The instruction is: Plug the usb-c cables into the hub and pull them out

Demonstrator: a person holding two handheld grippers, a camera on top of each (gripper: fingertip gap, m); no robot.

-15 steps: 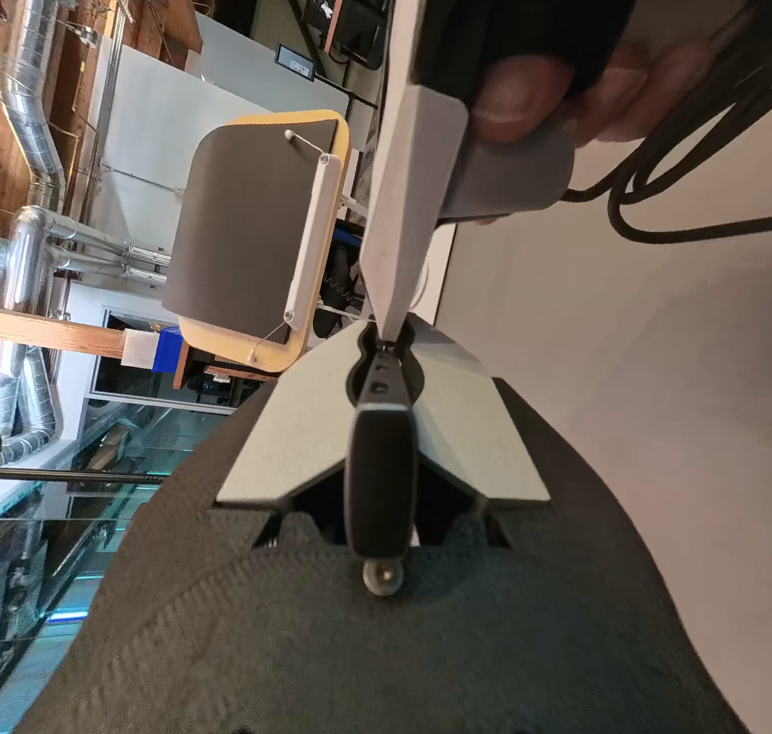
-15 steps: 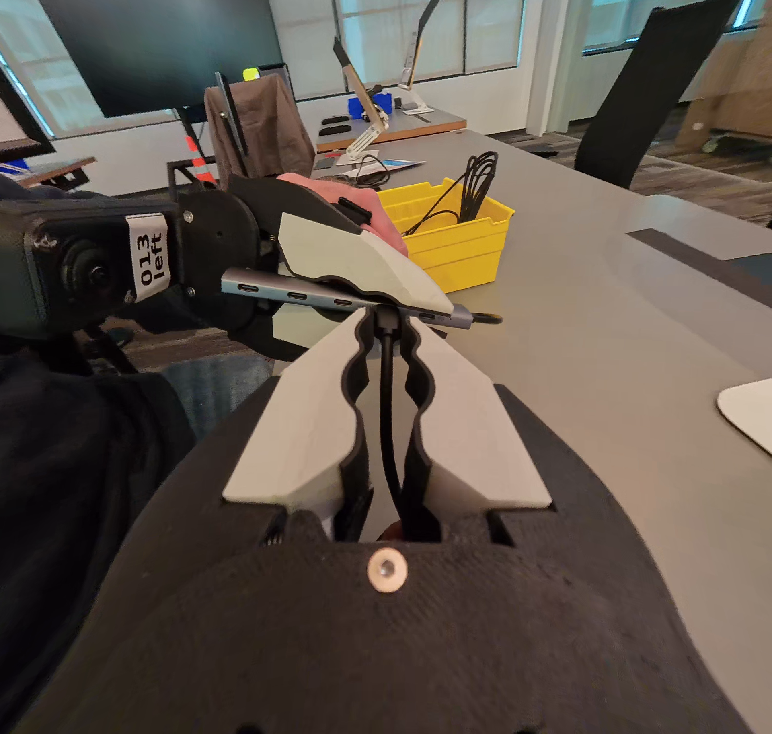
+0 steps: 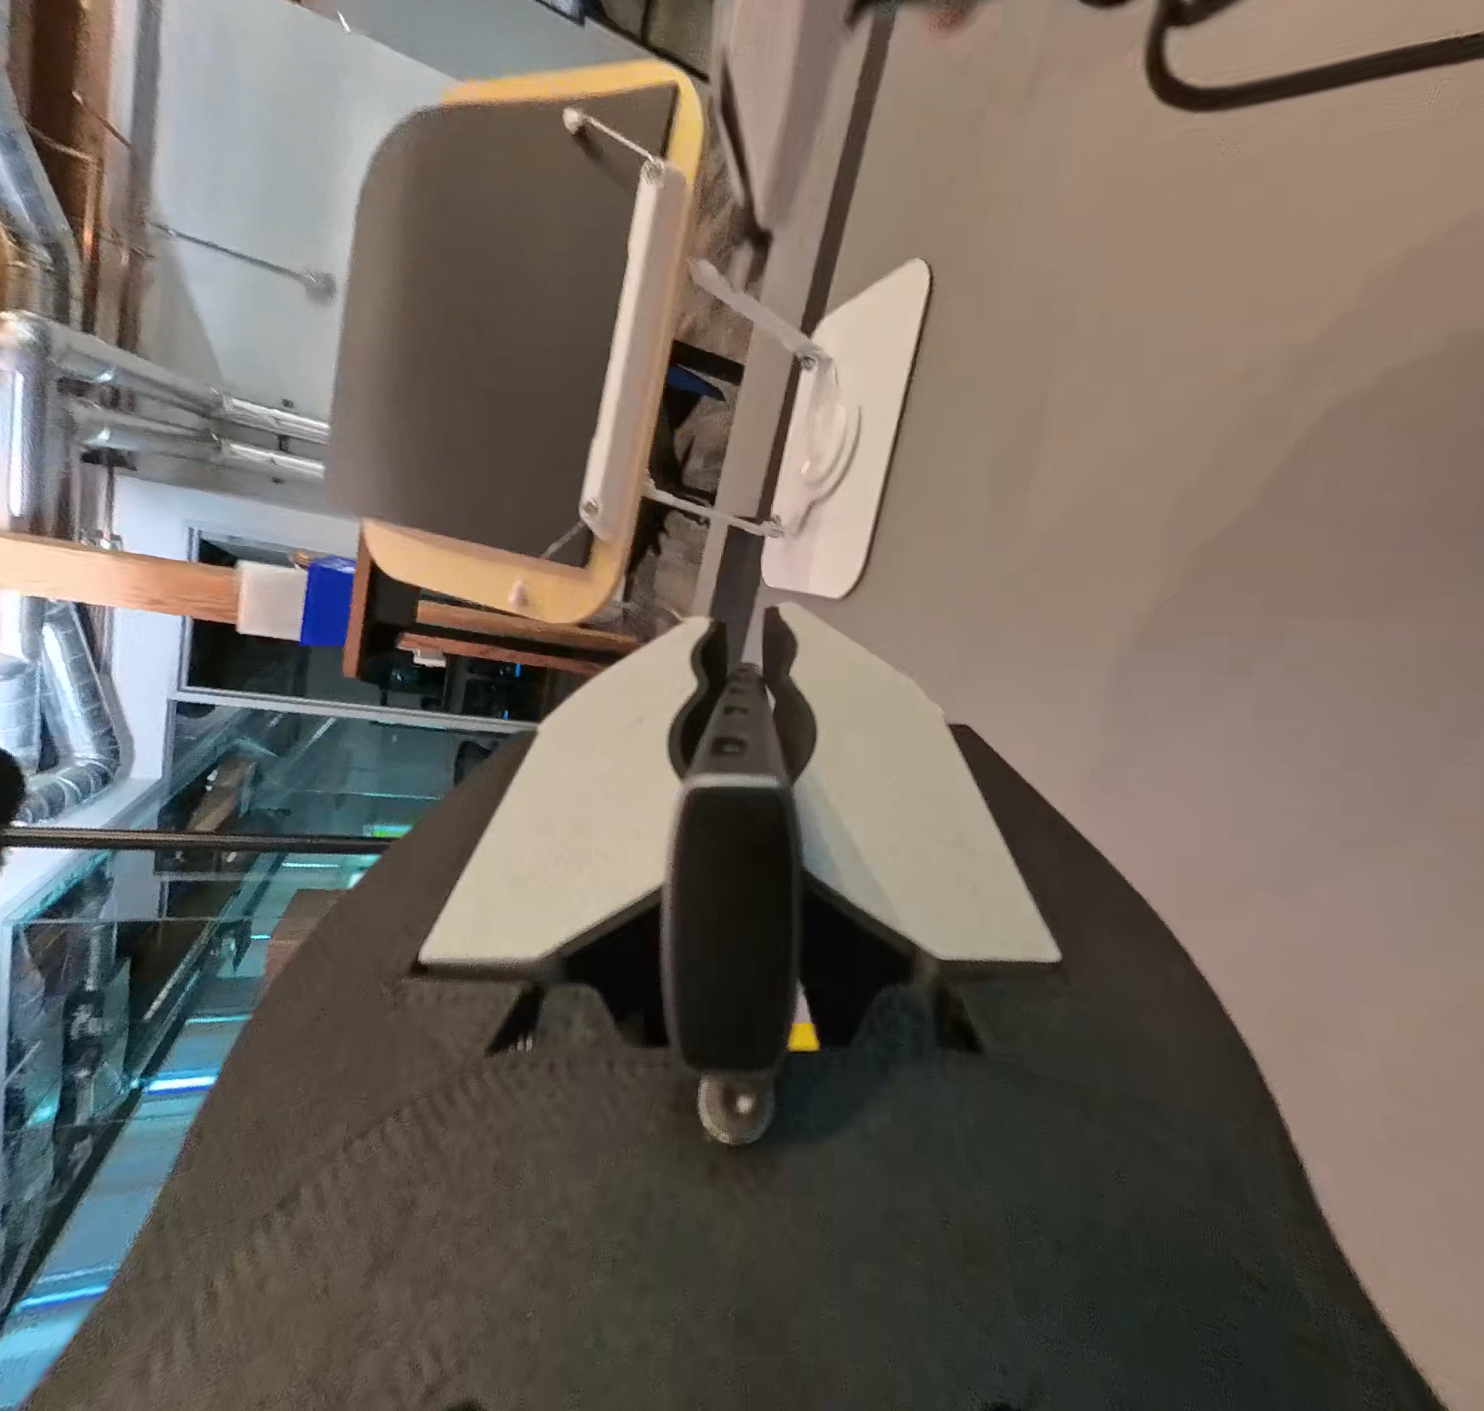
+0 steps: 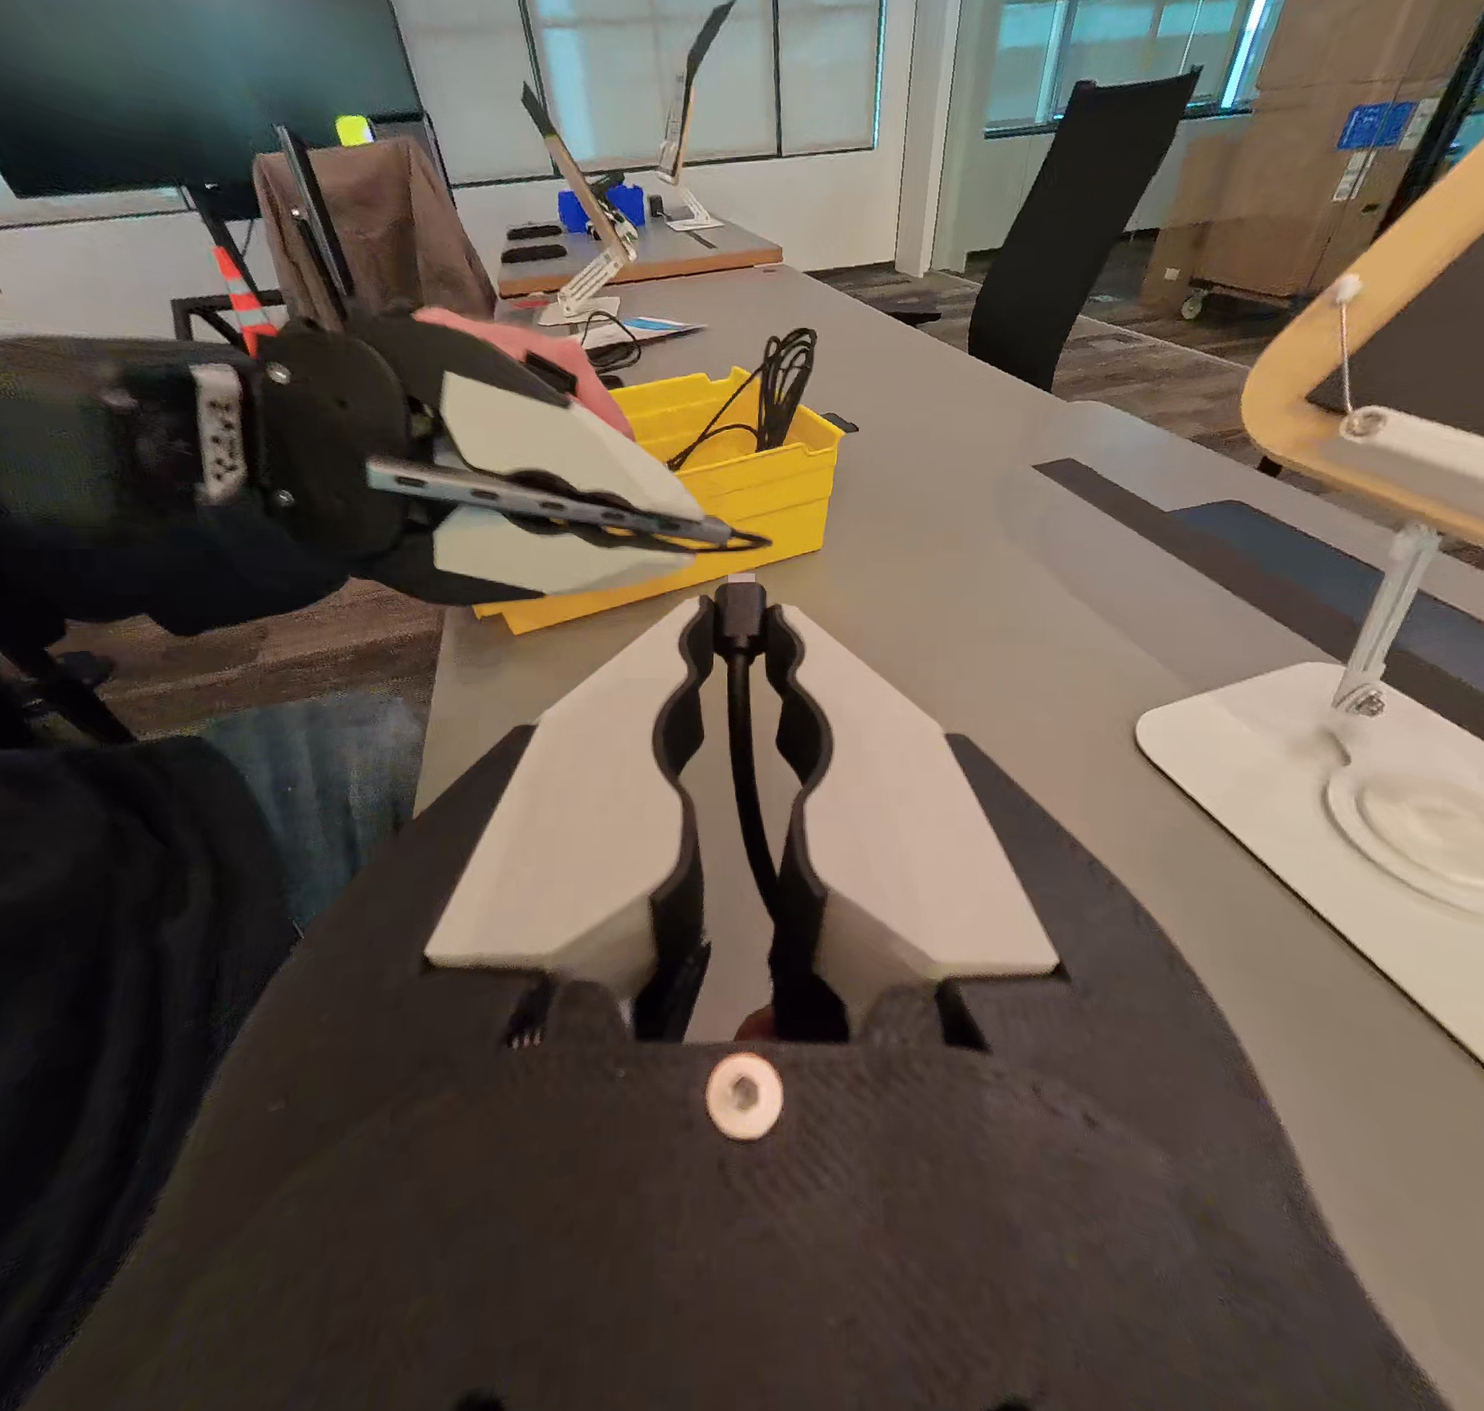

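Unplugged — usb-c cable [image 4: 740, 609] now clear of hub [image 4: 514, 495], just apart from its ports.
Right gripper [image 4: 739, 624] pinches the cable plug; left gripper [image 3: 743, 633] clamps the hub — above the grey table [image 4: 947, 537].

Left tool [image 3: 743, 633] clamped on hub [image 3: 735, 834] — grey table [image 3: 1204, 649], white stand base [image 3: 851, 441] beyond.

Slim grey metal hub [image 4: 554, 503] sits between the left gripper [image 4: 682, 537] fingers, held off the near-left edge of the grey table [image 4: 1004, 569]. Black usb-c cable [image 4: 743, 698] plug in the right gripper [image 4: 740, 609], just near of the hub, apart. Yellow plastic bin [image 4: 771, 481] behind the hub, cables in it. White flat stand base [image 4: 1253, 762] on table, right.
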